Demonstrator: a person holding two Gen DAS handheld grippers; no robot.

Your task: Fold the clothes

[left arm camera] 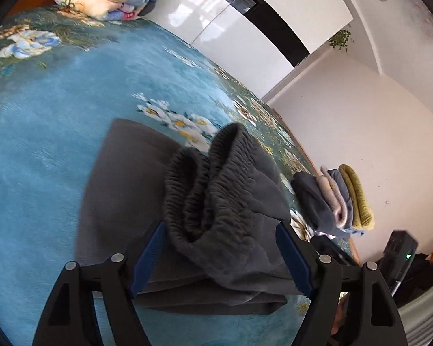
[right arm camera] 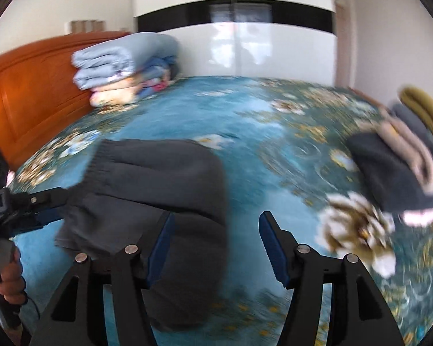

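Observation:
Dark grey pants (left arm camera: 216, 201) with a gathered elastic waistband lie folded on the blue floral bedspread (left arm camera: 57, 144). My left gripper (left arm camera: 220, 230) is open, its blue pads on either side of the waistband end, the cloth bunched between them. In the right wrist view the pants (right arm camera: 164, 184) lie left of centre. My right gripper (right arm camera: 216, 227) is open and empty over the pants' right edge. The left gripper (right arm camera: 47, 210) shows there at the far left by the waistband.
A stack of folded clothes (left arm camera: 334, 199) in grey, pink and olive sits at the bed's edge, also in the right wrist view (right arm camera: 404, 155). Folded quilts (right arm camera: 124, 66) lie by the orange headboard (right arm camera: 29, 92). A white wardrobe (right arm camera: 245, 43) stands behind the bed.

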